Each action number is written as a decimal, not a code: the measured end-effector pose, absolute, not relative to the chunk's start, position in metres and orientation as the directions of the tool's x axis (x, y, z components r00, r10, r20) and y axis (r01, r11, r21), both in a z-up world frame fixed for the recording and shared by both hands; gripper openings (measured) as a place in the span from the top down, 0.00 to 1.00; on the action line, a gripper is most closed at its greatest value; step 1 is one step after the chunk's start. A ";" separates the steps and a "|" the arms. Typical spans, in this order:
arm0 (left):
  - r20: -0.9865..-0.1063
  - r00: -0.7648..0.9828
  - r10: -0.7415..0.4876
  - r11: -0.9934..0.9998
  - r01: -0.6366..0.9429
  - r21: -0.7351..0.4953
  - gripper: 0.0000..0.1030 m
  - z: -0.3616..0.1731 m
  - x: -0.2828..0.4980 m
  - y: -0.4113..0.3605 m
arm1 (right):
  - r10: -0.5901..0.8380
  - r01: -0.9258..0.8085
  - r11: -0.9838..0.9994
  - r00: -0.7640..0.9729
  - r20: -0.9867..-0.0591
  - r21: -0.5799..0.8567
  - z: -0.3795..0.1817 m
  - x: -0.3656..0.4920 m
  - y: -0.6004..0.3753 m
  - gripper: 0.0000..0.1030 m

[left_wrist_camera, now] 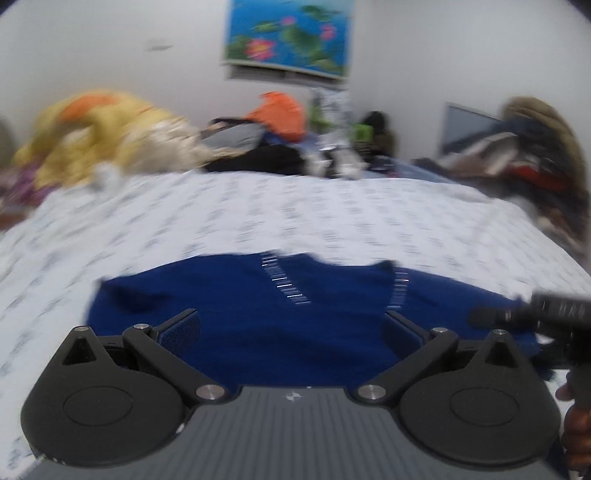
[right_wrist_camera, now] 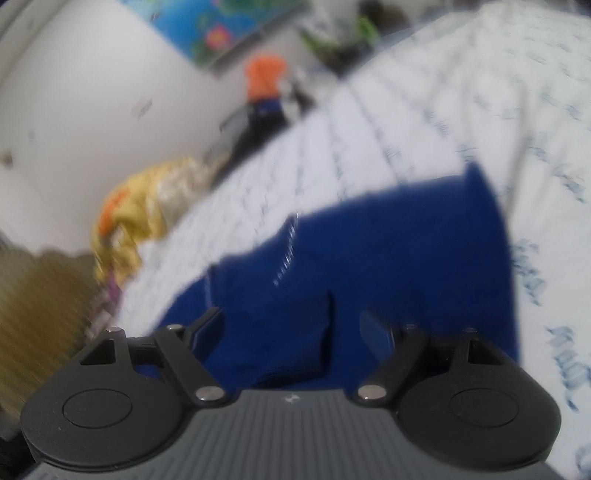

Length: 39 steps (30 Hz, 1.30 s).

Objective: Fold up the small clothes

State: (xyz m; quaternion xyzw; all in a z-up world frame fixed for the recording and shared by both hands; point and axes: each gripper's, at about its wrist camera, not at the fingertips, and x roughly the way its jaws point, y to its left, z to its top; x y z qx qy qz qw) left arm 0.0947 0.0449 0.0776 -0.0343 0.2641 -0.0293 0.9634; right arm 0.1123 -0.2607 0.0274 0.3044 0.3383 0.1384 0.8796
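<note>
A dark blue garment [left_wrist_camera: 280, 314] with thin white stitched lines lies spread on the white patterned bed sheet [left_wrist_camera: 295, 214]. My left gripper [left_wrist_camera: 291, 326] is open, its fingers wide apart just above the garment's near part. In the right wrist view the same blue garment [right_wrist_camera: 369, 266] lies on the sheet [right_wrist_camera: 424, 122], with a fold or crease near its front edge. My right gripper [right_wrist_camera: 291, 328] is open over that near part. The right gripper's body also shows at the right edge of the left wrist view [left_wrist_camera: 554, 321]. Both views are blurred.
A yellow and orange heap of cloth [left_wrist_camera: 99, 136] lies at the far left of the bed. Dark clothes and an orange item [left_wrist_camera: 277, 118] sit along the far edge. More clothes [left_wrist_camera: 535, 155] are piled at the far right. A picture [left_wrist_camera: 291, 33] hangs on the wall.
</note>
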 end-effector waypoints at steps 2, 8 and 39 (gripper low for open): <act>-0.523 0.851 -0.047 0.994 -0.012 -0.108 0.00 0.080 0.093 0.068 | 0.380 -0.044 0.854 0.735 -0.562 0.519 0.027 0.118 -0.242 0.25; -0.553 0.832 0.042 0.980 -0.142 -0.139 0.00 0.070 0.089 0.109 | 0.232 -0.131 0.970 0.755 -0.614 0.205 0.031 0.104 -0.191 0.89; -0.642 0.748 0.167 0.973 -0.232 -0.017 0.03 0.036 0.091 0.131 | -0.047 0.034 0.999 0.788 -0.613 -0.033 0.031 0.072 -0.222 0.35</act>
